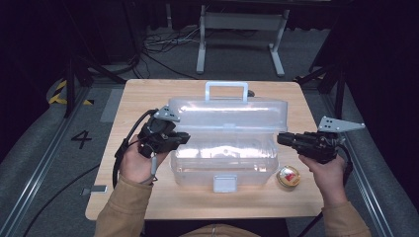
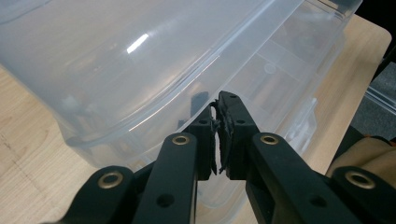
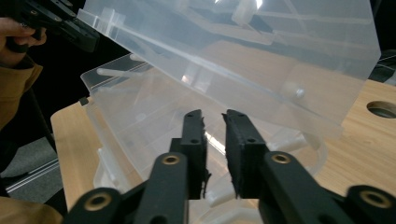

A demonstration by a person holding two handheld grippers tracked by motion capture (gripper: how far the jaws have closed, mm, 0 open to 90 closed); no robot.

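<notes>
A clear plastic toolbox point(image 1: 225, 160) with a white handle point(image 1: 226, 91) sits mid-table, its lid point(image 1: 227, 111) raised partway. My left gripper point(image 1: 184, 137) is at the box's left end, and its jaws point(image 2: 217, 105) are pinched on the lid's rim point(image 2: 154, 109); one jaw shows dark through the plastic. From the right gripper view, the left gripper point(image 3: 70, 28) holds up the lid's far corner. My right gripper point(image 1: 280, 138) points at the box's right end. Its jaws point(image 3: 213, 116) stand slightly apart with nothing between them, in front of the open base point(image 3: 140, 116).
A small round tin point(image 1: 288, 177) with a red and yellow top lies on the wooden table point(image 1: 148, 94) by the box's front right corner. The box's front latch point(image 1: 225, 182) hangs near the table's near edge. A metal stand point(image 1: 242, 22) and cables are on the floor beyond.
</notes>
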